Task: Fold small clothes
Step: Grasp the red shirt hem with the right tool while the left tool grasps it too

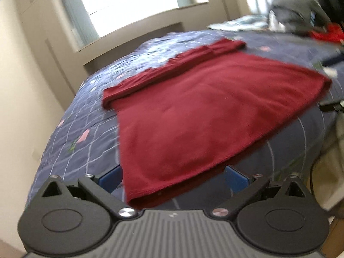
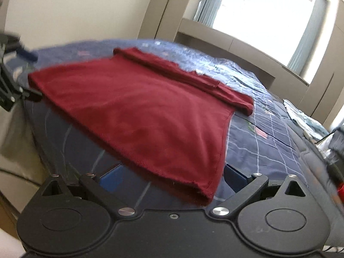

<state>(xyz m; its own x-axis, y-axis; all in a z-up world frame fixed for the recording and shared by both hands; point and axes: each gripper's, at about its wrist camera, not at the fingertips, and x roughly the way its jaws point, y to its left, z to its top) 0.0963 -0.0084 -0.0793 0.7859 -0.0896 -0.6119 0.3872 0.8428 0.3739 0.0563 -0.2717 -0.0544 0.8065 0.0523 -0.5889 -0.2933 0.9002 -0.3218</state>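
Note:
A dark red garment (image 1: 202,107) lies spread on the bed, with a rolled or folded band along its far edge. It also shows in the right wrist view (image 2: 137,107). My left gripper (image 1: 172,178) is open, its blue fingers (image 1: 111,178) wide apart on either side of the garment's near left corner, which drapes between them. My right gripper (image 2: 172,178) is open too, its blue fingers (image 2: 235,178) straddling the near right corner. The fingertips are hidden under the cloth. The other gripper shows at the left edge of the right wrist view (image 2: 8,94).
The bed has a navy quilt (image 1: 90,129) with a light grid and pink marks. Grey and red clothes (image 1: 301,17) are piled at its far right end. A light patterned cloth (image 2: 301,116) lies on the quilt. Beige cabinets and a bright window (image 1: 133,0) stand behind.

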